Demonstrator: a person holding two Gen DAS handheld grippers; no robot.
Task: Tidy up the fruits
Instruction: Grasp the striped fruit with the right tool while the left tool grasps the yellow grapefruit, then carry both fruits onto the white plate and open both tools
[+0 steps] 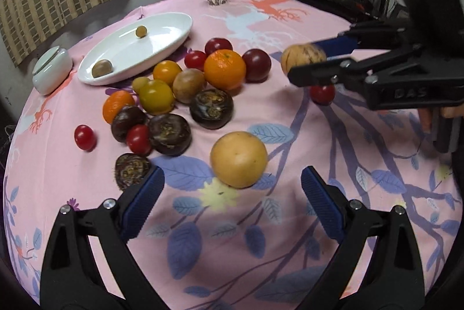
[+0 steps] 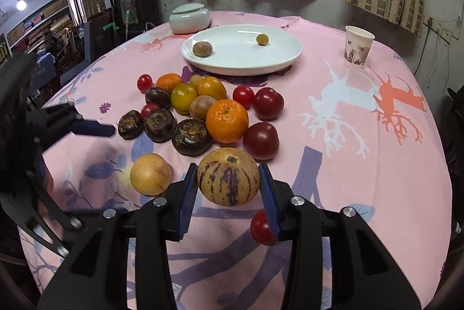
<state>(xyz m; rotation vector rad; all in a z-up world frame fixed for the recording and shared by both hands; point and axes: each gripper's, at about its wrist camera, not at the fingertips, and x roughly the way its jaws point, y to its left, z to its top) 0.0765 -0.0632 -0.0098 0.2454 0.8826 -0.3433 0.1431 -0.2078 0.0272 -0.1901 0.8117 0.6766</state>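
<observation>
My right gripper is shut on a striped yellow melon, held just above the pink cloth; the left wrist view shows the same melon in that gripper. A cherry tomato lies under its right finger. My left gripper stands open low over the cloth, with a round yellow fruit just ahead of its fingers and a dark water chestnut by the left pad. A pile of oranges, tomatoes, plums and chestnuts lies mid-table. The white oval plate holds two small brownish fruits.
A paper cup stands at the back right and a white lidded jar behind the plate. The round table's edge curves close on both sides. Curtains, shelves and a seated person are beyond the table.
</observation>
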